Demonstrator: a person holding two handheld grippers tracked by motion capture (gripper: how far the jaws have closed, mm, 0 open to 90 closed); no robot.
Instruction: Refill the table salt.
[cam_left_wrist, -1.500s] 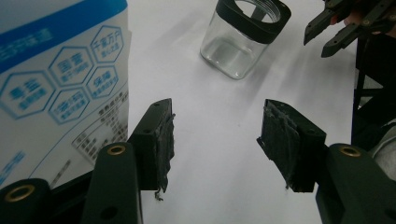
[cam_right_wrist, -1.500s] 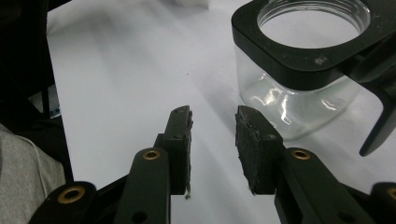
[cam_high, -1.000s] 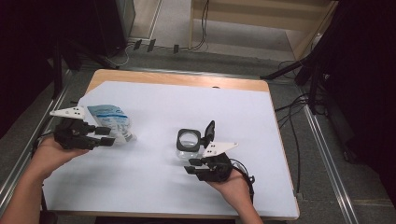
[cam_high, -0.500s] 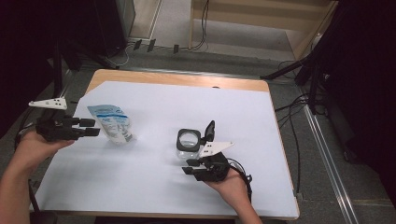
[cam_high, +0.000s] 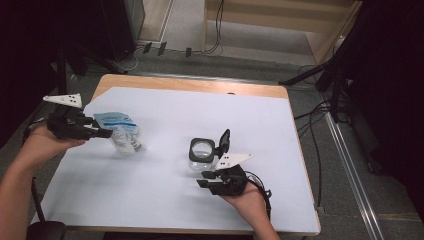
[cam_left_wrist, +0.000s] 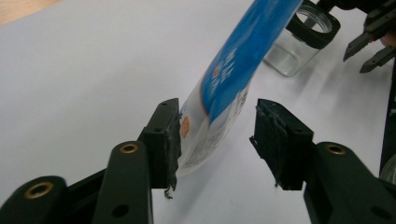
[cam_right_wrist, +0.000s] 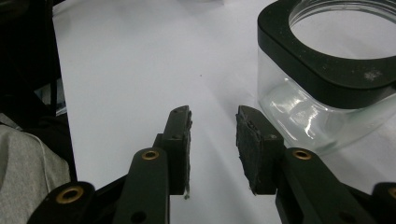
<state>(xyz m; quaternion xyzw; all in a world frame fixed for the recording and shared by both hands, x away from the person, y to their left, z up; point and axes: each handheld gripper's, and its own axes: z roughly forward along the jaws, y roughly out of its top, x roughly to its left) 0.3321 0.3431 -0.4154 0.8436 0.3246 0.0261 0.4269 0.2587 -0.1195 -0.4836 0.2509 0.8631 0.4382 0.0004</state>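
Observation:
A blue and white pouch (cam_high: 121, 134) stands on the white table cover (cam_high: 165, 210) at the left. My left gripper (cam_high: 107, 133) reaches it from the left. In the left gripper view the pouch (cam_left_wrist: 229, 74) leans between the jaws of that gripper (cam_left_wrist: 217, 108), which have just been closing. One pad sits at the pouch's edge and the other stands apart. A clear glass jar (cam_high: 201, 154) with a black rim has its lid (cam_high: 225, 139) flipped up. My right gripper (cam_high: 204, 179) is just in front of it, open and holding nothing, with the jar (cam_right_wrist: 327, 88) to the right of its jaws (cam_right_wrist: 214, 112).
The wooden table edge (cam_high: 200, 85) shows at the back. Cables (cam_high: 320, 120) and a metal rail (cam_high: 350, 165) lie on the floor to the right. The other hand's jaws (cam_left_wrist: 371, 46) appear far off beside the jar (cam_left_wrist: 306, 35) in the left gripper view.
The left gripper drew back to the left from the pouch, then came right again so that its jaws flank the pouch. The right gripper and the jar have stayed put.

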